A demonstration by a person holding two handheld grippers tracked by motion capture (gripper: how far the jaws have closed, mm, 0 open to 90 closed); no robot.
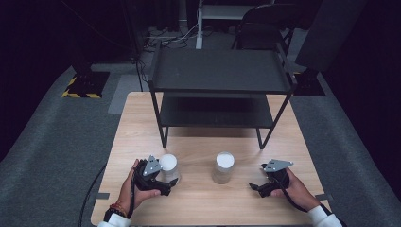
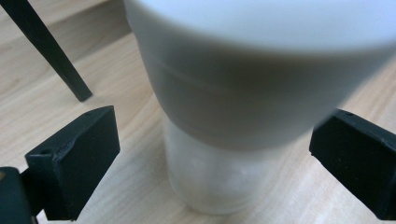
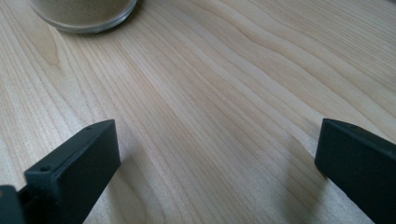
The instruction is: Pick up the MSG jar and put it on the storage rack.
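Wood-grain table [image 1: 198, 198], pale, one; it carries two jars, one black rack and two grippers.

Count: 2 jars, each clear-walled with a white lid. 1 rack [image 1: 218, 71] with two shelves, standing at the 12 o'clock end of the table. 2 grippers, one per hand.

Left jar [image 1: 169, 168]: upright, near the 8 o'clock part of the table. The left gripper [image 1: 166, 183] sits at it; in the left gripper view the jar [image 2: 219, 116] stands between the two jaws, which are spread wide with a gap on each side, so released, not clamping. Contents of this jar: cannot tell, the wall looks cloudy. One rack leg [image 2: 46, 49] crosses that view at 10 o'clock.

Middle jar [image 1: 223, 167]: upright, near the table centre toward 6 o'clock, well apart from both grippers. The right gripper view catches its base [image 3: 84, 14] at 11 o'clock, holding a tan, sandy fill.

Right gripper [image 1: 257, 187]: at 4 o'clock on the table, jaws wide apart over bare wood [image 3: 210, 116], released, holding nothing.

Room: dark, grey carpet [image 1: 52, 142] around the table, a yellow-black striped base [image 1: 82, 85] at 10 o'clock, a chair [image 1: 265, 23] and cables behind the rack.
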